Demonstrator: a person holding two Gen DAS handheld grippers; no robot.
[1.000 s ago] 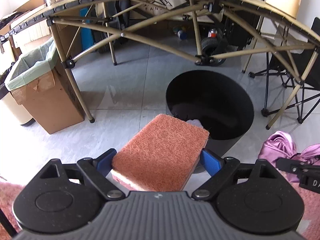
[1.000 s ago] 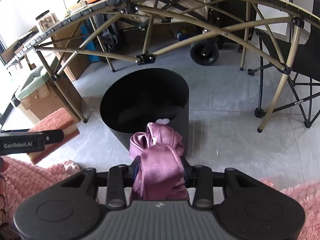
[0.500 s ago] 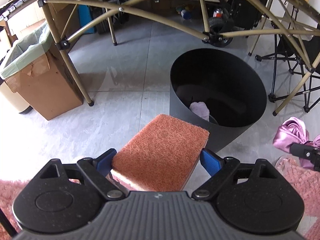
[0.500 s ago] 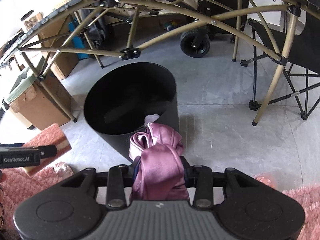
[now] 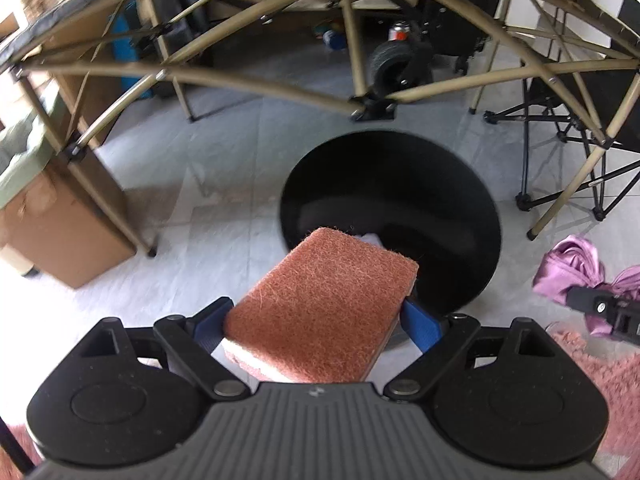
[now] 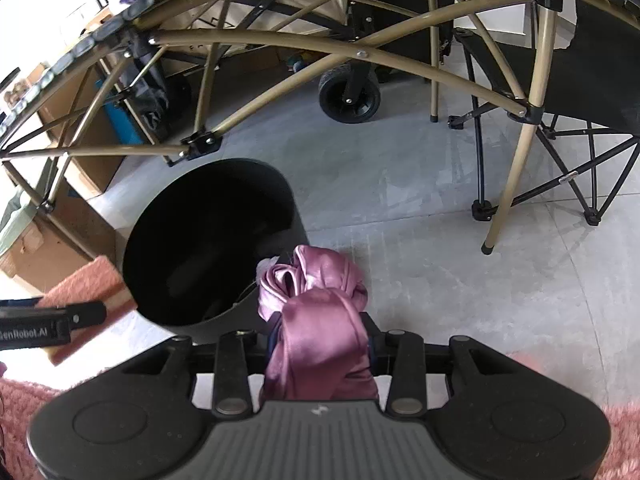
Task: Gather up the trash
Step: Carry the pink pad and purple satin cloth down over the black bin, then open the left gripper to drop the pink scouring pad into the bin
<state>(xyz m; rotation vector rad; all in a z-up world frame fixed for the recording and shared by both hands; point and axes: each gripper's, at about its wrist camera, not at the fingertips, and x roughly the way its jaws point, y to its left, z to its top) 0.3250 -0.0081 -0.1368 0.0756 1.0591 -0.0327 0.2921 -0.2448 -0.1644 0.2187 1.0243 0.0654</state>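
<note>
My left gripper (image 5: 316, 320) is shut on a reddish-brown scouring sponge (image 5: 320, 312); the sponge's far end reaches over the near rim of a round black bin (image 5: 460, 240) on the grey floor. A pale scrap lies inside the bin. My right gripper (image 6: 320, 344) is shut on a crumpled purple satin cloth (image 6: 316, 320), held just right of the same bin (image 6: 168, 280). The cloth also shows at the right edge of the left wrist view (image 5: 568, 272). The left gripper's side (image 6: 52, 324) shows at the left of the right wrist view.
A folding table with tan metal legs (image 5: 360, 40) spans the floor behind the bin. A cardboard box with a green liner (image 5: 48, 208) stands left. A black folding chair (image 6: 560, 128) stands right. A wheeled cart (image 6: 348, 96) is behind. Pink shaggy rug (image 5: 600, 360) lies near me.
Both grippers have moved closer to the bin with their loads; the sponge's tip now overlaps the bin's near rim. Neither grip has changed.
</note>
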